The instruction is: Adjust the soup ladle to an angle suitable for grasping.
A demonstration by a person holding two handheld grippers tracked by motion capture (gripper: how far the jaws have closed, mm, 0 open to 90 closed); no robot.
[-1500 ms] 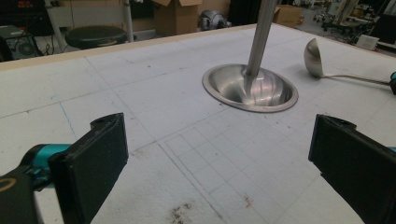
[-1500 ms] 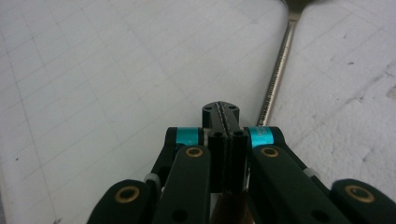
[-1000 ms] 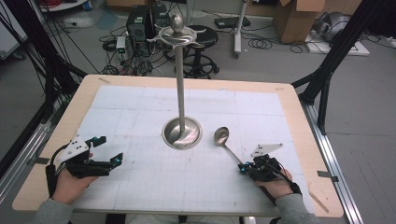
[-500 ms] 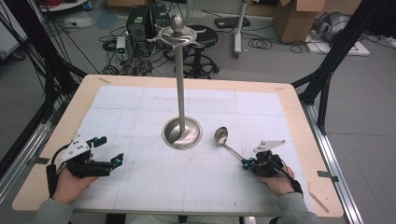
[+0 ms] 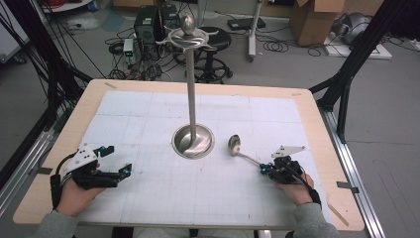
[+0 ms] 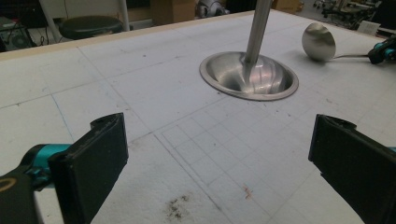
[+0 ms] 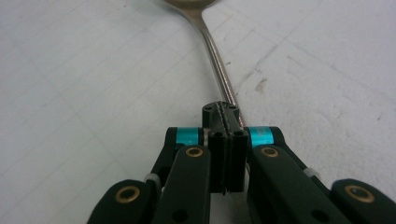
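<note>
The high camera sits up above your side of the desk (image 5: 124, 104) and looks forward and down. Your left gripper (image 6: 219, 163) camera sits low, close to the desk, looking past its two jaws at the metal stand (image 6: 250, 77) ahead, with the ladle (image 6: 318, 42) farther right. Your right gripper (image 7: 225, 114) camera looks from very close along the ladle's handle. All three views share the ladle.

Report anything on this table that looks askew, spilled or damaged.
Nothing serious. The ladle lies flat in the right gripper, the stand is upright. Only small dark crumbs soil the mat.
</note>
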